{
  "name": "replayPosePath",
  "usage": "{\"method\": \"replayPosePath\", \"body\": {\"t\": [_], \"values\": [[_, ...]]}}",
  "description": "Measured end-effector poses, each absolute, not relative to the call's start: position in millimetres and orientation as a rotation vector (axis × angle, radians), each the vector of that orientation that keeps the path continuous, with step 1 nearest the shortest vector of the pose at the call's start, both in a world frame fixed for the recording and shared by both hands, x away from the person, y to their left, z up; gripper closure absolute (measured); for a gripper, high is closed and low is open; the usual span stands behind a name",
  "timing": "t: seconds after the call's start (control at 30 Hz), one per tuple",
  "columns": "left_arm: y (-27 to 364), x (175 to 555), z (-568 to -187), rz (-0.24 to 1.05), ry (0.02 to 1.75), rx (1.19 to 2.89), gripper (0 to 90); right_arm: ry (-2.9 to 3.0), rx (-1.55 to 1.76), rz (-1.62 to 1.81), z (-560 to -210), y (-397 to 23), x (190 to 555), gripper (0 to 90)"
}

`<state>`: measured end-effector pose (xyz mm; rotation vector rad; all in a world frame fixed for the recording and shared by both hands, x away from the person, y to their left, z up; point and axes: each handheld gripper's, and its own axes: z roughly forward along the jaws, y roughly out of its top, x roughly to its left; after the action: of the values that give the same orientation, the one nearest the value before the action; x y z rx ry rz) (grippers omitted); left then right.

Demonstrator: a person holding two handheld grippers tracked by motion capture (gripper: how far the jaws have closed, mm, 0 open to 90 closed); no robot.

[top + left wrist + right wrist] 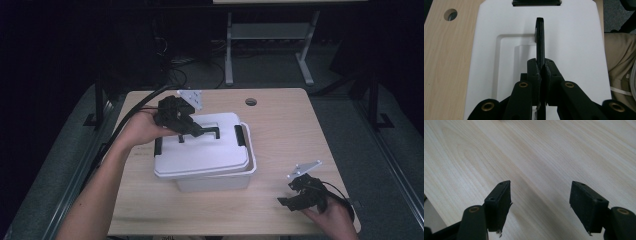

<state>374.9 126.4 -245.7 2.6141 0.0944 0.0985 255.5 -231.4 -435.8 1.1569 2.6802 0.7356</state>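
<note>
Dim surroundings; soft shadows (mild blur)

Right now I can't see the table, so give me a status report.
Left gripper shut on black lid handle of white bin. Right gripper open, empty, over table. Nothing in the way.

Black two-jaw grippers, brass screws, grey three-cornered plates, black trailing cables.
</note>
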Motion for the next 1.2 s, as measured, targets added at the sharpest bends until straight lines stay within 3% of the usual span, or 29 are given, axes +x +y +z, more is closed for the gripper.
{"method": "replayPosePath", "body": {"t": [1.2], "values": [[96.2, 387.2, -270.0, 0.060, 0.065, 2.626, 84.3, 2.681, 1.156, 0.744, -435.8, -235.6, 254.2, 33.0]]}}
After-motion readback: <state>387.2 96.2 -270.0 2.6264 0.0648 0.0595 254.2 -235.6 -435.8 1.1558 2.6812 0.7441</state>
